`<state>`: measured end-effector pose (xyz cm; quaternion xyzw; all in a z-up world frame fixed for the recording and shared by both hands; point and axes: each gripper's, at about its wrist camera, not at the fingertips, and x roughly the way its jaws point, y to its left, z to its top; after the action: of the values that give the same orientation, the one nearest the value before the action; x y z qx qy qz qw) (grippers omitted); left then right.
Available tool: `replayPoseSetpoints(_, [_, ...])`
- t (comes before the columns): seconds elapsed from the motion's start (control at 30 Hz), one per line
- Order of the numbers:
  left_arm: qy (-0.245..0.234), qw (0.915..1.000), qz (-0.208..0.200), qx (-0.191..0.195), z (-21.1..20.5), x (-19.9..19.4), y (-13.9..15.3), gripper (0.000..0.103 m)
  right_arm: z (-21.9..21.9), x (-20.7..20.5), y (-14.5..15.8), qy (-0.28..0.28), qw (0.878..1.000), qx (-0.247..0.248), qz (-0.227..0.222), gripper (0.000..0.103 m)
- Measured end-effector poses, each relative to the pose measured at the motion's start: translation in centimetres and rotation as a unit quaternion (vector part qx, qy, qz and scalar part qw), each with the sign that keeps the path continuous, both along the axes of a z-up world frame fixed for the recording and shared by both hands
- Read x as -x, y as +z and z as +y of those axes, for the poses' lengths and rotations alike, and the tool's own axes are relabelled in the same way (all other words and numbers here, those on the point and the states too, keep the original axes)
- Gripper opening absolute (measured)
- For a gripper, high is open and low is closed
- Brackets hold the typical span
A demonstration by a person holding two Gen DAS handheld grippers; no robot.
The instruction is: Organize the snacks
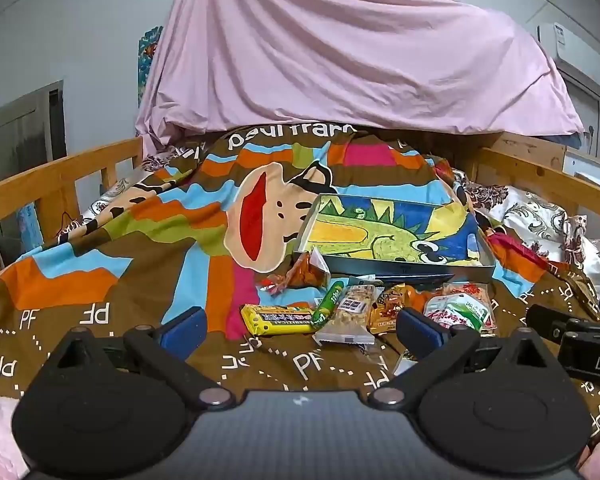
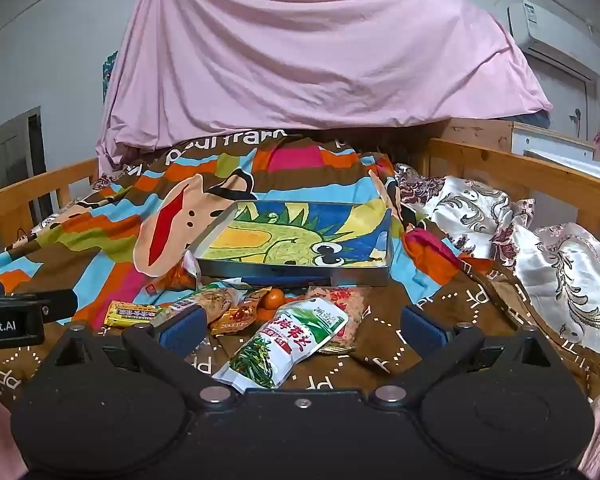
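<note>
Several snack packets lie in a loose pile on the bed's patterned blanket, in front of a shallow metal tray (image 1: pixel 392 270) with a dinosaur drawing inside; the tray also shows in the right wrist view (image 2: pixel 292 272). In the left wrist view I see a yellow bar (image 1: pixel 278 319), a green stick (image 1: pixel 328 304) and a clear cracker pack (image 1: pixel 350 314). In the right wrist view a white and green packet (image 2: pixel 284 344) lies between the fingers. My left gripper (image 1: pixel 300 330) is open and empty, just short of the pile. My right gripper (image 2: pixel 300 328) is open and empty over the white and green packet.
Wooden bed rails (image 1: pixel 60 178) run along both sides. A pink sheet (image 1: pixel 340 52) hangs behind the bed. A floral quilt (image 2: pixel 540 256) is bunched at the right. An orange packet (image 1: pixel 306 272) leans on the tray's left corner.
</note>
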<state>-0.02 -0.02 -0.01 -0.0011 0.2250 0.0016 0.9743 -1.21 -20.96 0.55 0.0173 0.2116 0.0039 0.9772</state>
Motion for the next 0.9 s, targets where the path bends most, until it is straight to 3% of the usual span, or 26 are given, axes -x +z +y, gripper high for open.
replayPoseSetpoints(0.9, [-0.002,1.0,0.004,-0.001,-0.12,0.34,-0.22,0.103,0.01,-0.1,-0.15,-0.001,1.0,0.0,0.003,0.103])
